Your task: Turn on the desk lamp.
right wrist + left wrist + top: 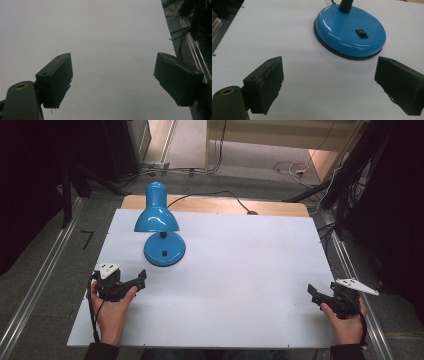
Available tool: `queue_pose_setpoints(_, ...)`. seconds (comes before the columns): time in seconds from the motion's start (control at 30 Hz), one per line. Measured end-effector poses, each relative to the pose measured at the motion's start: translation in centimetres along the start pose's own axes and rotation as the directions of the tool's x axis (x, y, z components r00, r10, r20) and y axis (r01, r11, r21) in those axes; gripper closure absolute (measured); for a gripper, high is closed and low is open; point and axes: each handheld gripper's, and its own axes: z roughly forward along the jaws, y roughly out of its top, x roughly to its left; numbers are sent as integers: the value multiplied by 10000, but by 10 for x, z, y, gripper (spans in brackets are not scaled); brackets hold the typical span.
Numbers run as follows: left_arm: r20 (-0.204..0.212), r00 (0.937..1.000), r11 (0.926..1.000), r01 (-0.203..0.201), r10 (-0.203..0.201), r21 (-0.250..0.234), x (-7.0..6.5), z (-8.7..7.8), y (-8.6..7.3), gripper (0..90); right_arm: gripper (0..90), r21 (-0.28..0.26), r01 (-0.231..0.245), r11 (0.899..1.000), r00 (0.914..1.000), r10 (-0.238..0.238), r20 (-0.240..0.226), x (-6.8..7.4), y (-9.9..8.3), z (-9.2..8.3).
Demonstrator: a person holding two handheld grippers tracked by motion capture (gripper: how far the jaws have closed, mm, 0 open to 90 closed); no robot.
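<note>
Left hand-held gripper (pixel 328 82) gapes near lamp (pixel 350 31).

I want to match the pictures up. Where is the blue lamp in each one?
High view: blue lamp stands at the table's far left, ahead of the left tool.
Left gripper view: its round base fills the top middle.
Right gripper view: bare white table.
Shared landmark: the black switch on the base.
</note>
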Motion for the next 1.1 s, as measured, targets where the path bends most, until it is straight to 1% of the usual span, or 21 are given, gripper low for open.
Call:
queue_pose_setpoints(0.13,78,9999,9999,142,-143,51,2,5,1,93,141,39,-166,9999,9999,166,12,-2,-1,0)
queue_pose_setpoints(0.27,78,9998,9998,160,-161,104,2,9,3,93,141,74,-175,9998,9998,175,41,-2,-1,1)
queue_pose_setpoints(0.43,77,9999,10000,63,-64,36,-1,14,7,92,141,113,-211,9997,9998,210,47,-2,-1,2)
queue_pose_setpoints(0.8,80,9999,9999,-97,97,63,-5,23,15,92,142,101,-182,9998,9998,182,1,-4,-1,2)
queue_pose_setpoints(0.9,101,9999,10000,-38,38,63,-6,25,17,92,142,93,-145,9999,9999,145,-5,-4,-1,2)
queue_pose_setpoints(1.1,116,9999,9999,-60,59,114,-8,30,21,96,142,121,-174,9998,9998,174,3,-6,-2,2)
